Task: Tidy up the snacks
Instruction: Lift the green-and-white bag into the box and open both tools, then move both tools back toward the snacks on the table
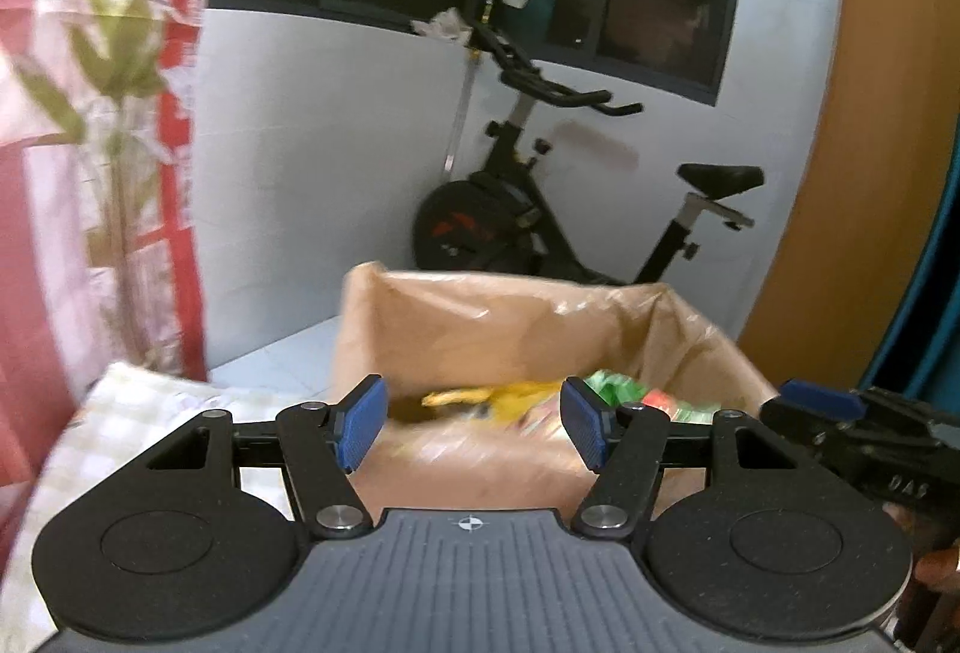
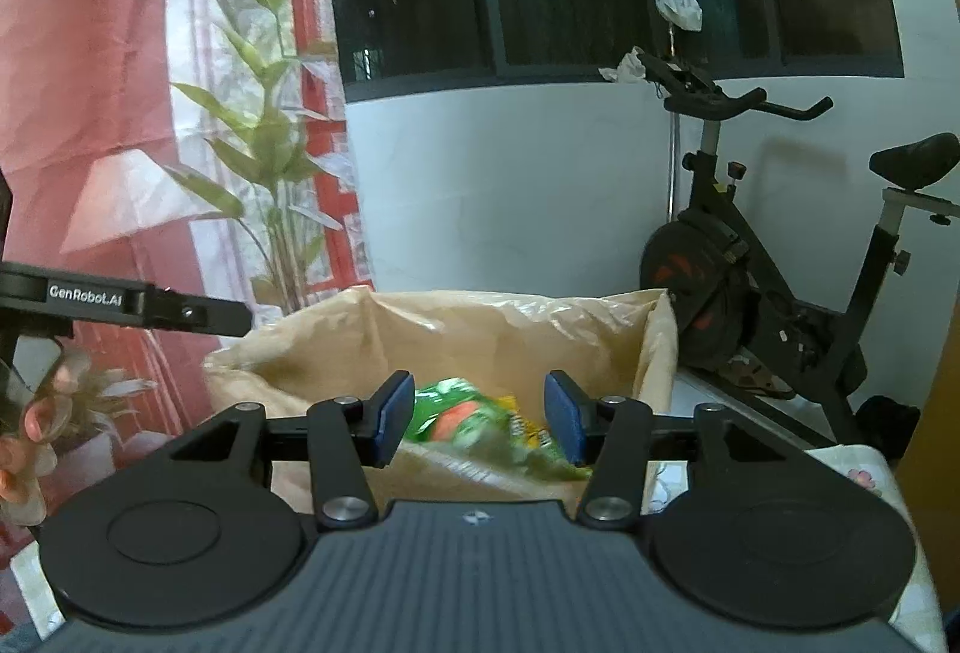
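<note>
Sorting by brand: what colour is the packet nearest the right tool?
Green packet with an orange patch; right wrist view.

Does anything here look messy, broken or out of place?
Nothing looks spilled or broken. The snack packets lie jumbled inside the brown box, whose plastic lining is crumpled. Both grippers hang open and empty above it.

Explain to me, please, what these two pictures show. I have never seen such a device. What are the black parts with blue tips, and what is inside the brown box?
Each picture comes from a camera mounted on a hand-held gripper, looking forward along its two fingers. The left gripper and the right gripper are both open and hold nothing. Both point at a cardboard box lined with plastic. Inside lie a yellow snack packet and a green snack packet, blurred. An exercise bike stands behind.
</note>
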A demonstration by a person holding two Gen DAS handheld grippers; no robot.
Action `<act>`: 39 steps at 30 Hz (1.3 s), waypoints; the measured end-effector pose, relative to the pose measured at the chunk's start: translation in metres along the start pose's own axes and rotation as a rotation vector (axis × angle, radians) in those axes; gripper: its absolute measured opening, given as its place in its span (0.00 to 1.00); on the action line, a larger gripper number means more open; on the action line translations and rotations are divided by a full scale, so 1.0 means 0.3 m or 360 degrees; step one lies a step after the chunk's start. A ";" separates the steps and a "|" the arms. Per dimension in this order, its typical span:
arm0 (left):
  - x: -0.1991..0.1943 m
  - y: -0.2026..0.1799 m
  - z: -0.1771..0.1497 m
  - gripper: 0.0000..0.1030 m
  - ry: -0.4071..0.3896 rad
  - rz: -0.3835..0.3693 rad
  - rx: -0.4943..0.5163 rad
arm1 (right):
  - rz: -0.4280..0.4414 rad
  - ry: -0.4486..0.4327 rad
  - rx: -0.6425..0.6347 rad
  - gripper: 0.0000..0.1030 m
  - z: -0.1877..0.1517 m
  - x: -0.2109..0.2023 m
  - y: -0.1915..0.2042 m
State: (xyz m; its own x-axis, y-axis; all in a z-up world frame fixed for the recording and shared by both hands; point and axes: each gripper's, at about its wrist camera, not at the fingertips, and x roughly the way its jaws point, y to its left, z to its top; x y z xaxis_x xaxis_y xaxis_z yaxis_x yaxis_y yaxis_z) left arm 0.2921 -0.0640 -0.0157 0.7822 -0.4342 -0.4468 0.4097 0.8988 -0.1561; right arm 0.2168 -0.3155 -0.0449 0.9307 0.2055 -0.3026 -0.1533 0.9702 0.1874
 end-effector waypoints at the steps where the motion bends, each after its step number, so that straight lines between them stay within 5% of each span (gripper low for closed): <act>1: -0.028 0.015 -0.022 0.64 0.0009 0.0020 -0.0002 | 0.0000 -0.0020 -0.0001 0.50 -0.015 -0.017 0.013; 9: -0.125 0.091 -0.234 0.64 0.0126 0.0126 -0.0012 | -0.0117 -0.0096 -0.0053 0.50 -0.196 -0.077 0.121; 23: -0.030 0.030 -0.540 0.72 0.0305 0.0097 0.0004 | -0.0123 0.0081 0.0044 0.50 -0.422 -0.090 0.142; 39: 0.039 -0.034 -0.676 0.90 0.0414 0.0143 0.0134 | -0.0092 0.0297 0.0239 0.50 -0.561 -0.066 0.108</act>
State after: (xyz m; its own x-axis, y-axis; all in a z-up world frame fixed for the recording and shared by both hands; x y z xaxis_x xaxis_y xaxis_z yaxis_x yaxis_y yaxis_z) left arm 0.2019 -0.0658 -0.1981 0.6751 -0.3132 -0.6680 0.3903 0.9199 -0.0368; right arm 0.1374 -0.2667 -0.1899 0.8570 0.1838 -0.4815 -0.0377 0.9541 0.2972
